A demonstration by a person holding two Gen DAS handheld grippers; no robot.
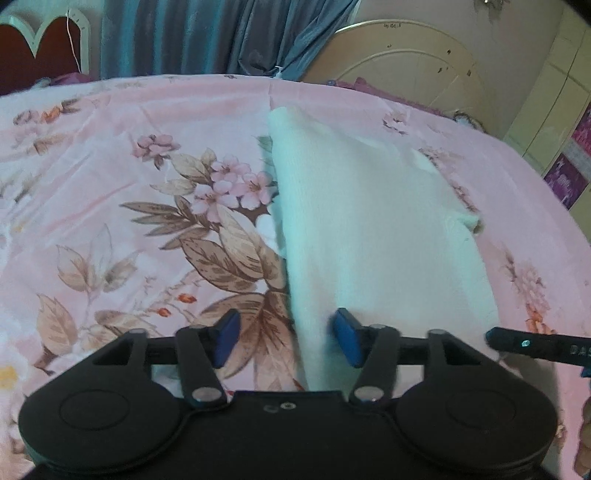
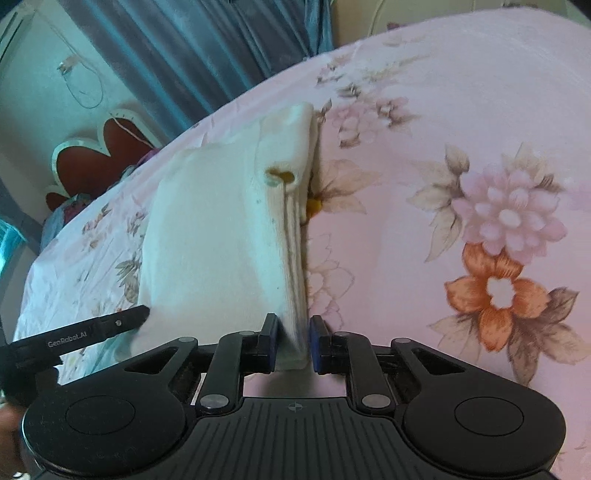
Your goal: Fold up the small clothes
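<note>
A small white knit garment [image 1: 369, 229] lies folded lengthwise on a pink floral bedsheet [image 1: 110, 166]. My left gripper [image 1: 287, 341] stands open astride the garment's near left edge, its blue pads [image 1: 347, 341] well apart and not pressing. In the right wrist view the same garment [image 2: 207, 229] shows layered edges along its right side and a small brownish mark [image 2: 280, 175]. My right gripper [image 2: 294, 343] is shut on the near end of that layered edge. Each gripper's finger shows in the other's view: the right one's finger [image 1: 524, 343] and the left one's finger [image 2: 110, 325].
The bedsheet [image 2: 480, 110] spreads widely to both sides of the garment. Blue curtains [image 1: 221, 33] hang behind the bed. A cream arched headboard [image 1: 406, 62] and a red heart-shaped panel [image 2: 107, 155] stand at the far edge, with cream cupboards [image 1: 554, 103] at right.
</note>
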